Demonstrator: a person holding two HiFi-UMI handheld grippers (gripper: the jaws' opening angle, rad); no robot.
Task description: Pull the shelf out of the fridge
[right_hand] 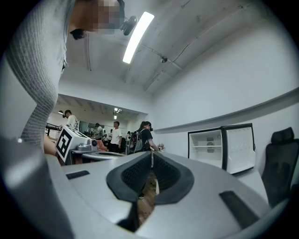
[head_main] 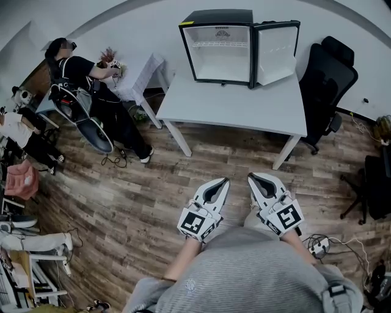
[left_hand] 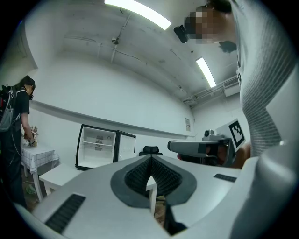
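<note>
The left hand-held gripper [head_main: 221, 183] and right hand-held gripper [head_main: 253, 178] sit closed and empty by the person's waist, likely because the fridge [head_main: 223, 46] stands well apart on the far worktop [head_main: 244, 110]. Its door [head_main: 276, 44] is open; the shelf [head_main: 221, 44] inside is only a thin pale line, its fixing unclear.

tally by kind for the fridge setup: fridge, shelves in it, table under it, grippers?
mini fridge: 1
shelf inside it: 1
white table: 1
grippers: 2, left gripper and right gripper, both shut
total: 5
</note>
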